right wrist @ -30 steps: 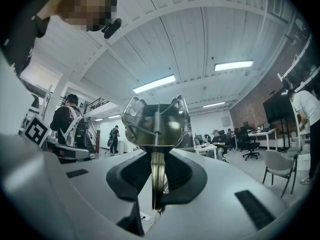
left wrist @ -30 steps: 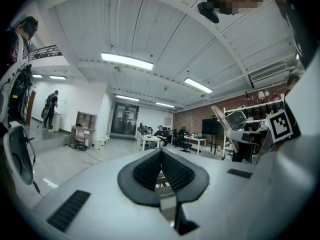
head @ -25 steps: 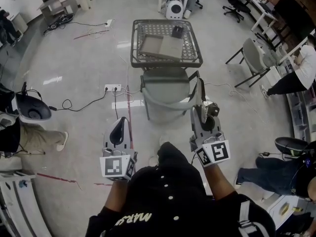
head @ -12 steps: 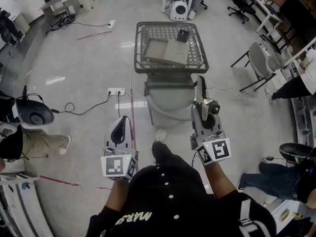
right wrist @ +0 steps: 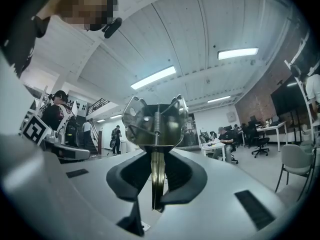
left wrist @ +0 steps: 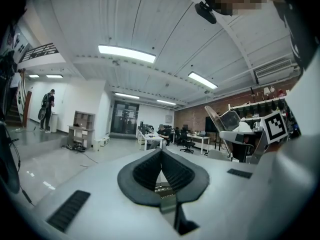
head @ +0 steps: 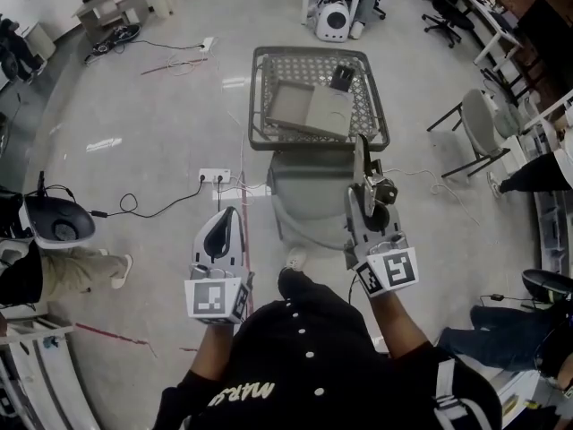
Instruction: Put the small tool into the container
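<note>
**Tool in Right Claw, Short of the Container**

Seen from the head view, a person in a black shirt (head: 309, 365) stands on a pale, glossy floor (head: 152, 124) and holds both claws out level, side by side at mid-frame. The right claw (right wrist: 157, 174) is closed partway on the tool (right wrist: 156, 124), a small metal piece with a perforated, rounded head and a coil spring down its middle. Its thin stem is pinched upright between the dark pads (right wrist: 131, 173), and the head stands clear above the jaw tips. The left claw (left wrist: 161, 159) holds nothing; its ribbed pads (left wrist: 145, 170) meet at the tips.

The container (head: 315, 142), a wire-mesh basket, sits in the upper centre of the head view, ahead of both claws and apart from them. In that view the tool's tip overlaps the basket's near rim on the right, but the tool is not inside. A flat grey board (head: 309, 110) lies in the basket, with a small black object (head: 341, 78) near its far right corner.

A white power strip (head: 214, 176) and its cable lie on the floor to the left of the basket. Chairs (head: 483, 128) and desks stand along the frame's right edge.
</note>
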Motion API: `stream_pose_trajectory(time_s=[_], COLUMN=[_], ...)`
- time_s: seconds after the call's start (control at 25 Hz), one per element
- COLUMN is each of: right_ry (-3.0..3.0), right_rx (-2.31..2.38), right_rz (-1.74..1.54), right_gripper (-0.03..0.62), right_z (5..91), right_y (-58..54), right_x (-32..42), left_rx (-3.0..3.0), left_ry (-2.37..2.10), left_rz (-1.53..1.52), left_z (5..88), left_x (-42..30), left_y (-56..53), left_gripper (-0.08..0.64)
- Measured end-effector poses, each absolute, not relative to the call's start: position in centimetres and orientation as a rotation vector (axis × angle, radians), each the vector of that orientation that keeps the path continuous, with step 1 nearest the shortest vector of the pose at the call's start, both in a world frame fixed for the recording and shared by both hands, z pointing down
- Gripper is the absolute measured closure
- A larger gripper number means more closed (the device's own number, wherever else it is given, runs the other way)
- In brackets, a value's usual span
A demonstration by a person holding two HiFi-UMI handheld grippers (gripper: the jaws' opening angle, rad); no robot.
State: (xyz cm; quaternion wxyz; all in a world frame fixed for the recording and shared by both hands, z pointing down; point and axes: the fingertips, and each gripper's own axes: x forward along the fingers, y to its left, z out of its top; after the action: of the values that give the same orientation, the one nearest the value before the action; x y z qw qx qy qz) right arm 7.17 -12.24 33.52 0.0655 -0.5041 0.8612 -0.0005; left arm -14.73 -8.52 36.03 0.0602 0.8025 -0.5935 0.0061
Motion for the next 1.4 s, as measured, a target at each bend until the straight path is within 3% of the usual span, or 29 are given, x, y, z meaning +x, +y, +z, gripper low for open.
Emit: stream_pose_trajectory(time_s=[0.8,1.4], right_ry=[2.609,2.615], right_rx=[-1.492,-1.504], right_rz=[-0.016,-0.112], right_gripper=[0.515,0.515], right_z=[33.8,35.9], right_y=[-26.9,-31.1], right_x=[7.0,7.6], left_rx=[2.417,2.411], left_ry=[-1.824,-1.785], left_rz=[0.028,0.100], left_z=[36.1,37.2], left_x=[-14.7,-13.4], left_y=[-22.6,-26.7], left_gripper=[0.535,0.535])
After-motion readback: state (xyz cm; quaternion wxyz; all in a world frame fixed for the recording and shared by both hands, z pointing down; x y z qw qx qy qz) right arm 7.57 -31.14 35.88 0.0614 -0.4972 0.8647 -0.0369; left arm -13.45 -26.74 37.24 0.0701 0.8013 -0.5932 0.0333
